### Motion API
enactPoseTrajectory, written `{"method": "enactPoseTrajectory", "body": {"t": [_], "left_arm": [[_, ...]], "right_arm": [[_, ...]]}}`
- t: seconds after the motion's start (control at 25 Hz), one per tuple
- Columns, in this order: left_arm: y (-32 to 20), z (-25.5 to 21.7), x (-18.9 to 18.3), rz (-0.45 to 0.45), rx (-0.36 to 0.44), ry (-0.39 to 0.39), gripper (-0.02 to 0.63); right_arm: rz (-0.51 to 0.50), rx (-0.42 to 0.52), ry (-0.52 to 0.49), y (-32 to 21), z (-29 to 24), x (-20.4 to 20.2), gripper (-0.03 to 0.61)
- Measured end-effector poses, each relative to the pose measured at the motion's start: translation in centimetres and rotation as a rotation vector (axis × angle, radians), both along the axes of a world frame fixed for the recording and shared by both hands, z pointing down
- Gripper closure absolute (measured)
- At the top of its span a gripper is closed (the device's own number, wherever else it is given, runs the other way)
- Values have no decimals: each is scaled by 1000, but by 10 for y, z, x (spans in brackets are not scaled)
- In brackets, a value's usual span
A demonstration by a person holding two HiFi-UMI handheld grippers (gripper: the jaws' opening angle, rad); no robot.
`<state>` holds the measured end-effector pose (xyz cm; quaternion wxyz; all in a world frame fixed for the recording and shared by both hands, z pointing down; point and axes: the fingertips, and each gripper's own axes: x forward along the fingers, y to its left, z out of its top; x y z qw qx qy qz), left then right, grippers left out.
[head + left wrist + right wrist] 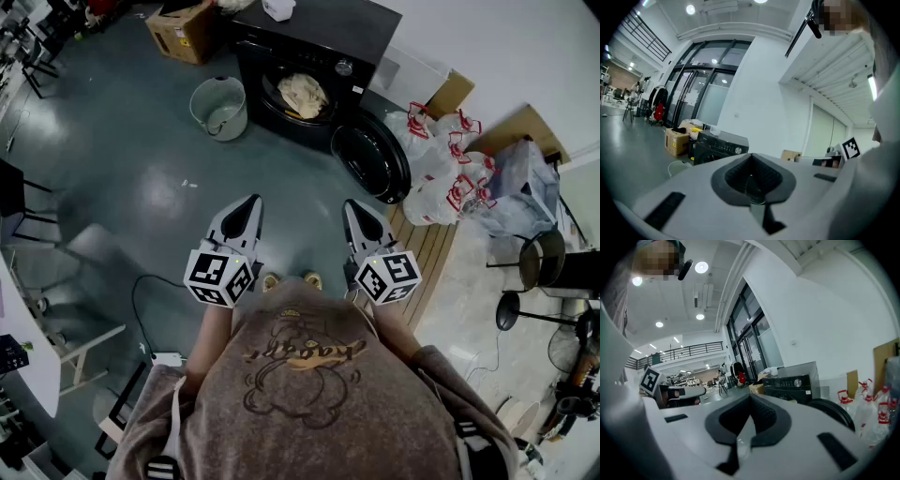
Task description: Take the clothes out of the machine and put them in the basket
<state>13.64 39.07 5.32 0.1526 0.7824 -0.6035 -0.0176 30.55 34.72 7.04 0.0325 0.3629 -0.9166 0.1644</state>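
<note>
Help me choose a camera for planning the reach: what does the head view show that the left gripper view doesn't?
Head view only: the clothes inside the drum, the open door, the plastic bags. Left gripper view only: the glass doors and ceiling lights. Both: the washing machine, the cardboard box and the basket.

The white right gripper [750,400] has its jaws pressed together, with nothing between them. Past it stands a big black washing machine [794,380], its round dark door [834,412] open, beside white bags with red handles [863,412]
</note>
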Motion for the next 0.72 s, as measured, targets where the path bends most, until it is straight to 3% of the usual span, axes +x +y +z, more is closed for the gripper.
{"method": "enactPoseTrajectory", "body": {"t": [0.72], "left_arm": [[-6, 19, -56, 74, -30, -10, 606]], "right_arm": [[51, -36, 15, 8, 21, -63, 581]]}}
